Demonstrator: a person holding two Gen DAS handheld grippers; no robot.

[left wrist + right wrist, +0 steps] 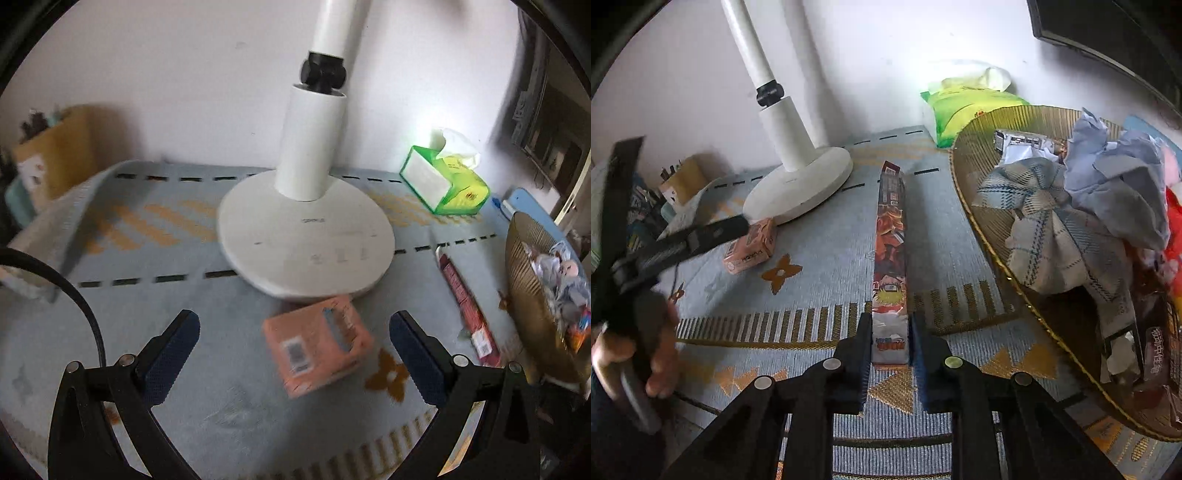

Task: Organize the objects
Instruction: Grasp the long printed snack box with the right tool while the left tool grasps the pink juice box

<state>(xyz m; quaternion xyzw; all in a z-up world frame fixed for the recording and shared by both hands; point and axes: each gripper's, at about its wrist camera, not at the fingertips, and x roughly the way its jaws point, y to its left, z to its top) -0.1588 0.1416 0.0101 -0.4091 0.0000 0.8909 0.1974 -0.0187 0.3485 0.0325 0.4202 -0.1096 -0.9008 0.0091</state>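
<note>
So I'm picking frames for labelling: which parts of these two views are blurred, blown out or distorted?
Left wrist view: the orange box and fan base are smeared by motion, and glare blows out the wall behind the green tissue box. Right wrist view: the long printed box is sharp, but the hand at the left edge is blurred. Both bend strongly at the rim.

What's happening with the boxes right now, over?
Right hand-held gripper shut on long cartoon box. Left hand-held gripper open above orange box. Fan base close behind it.
</note>
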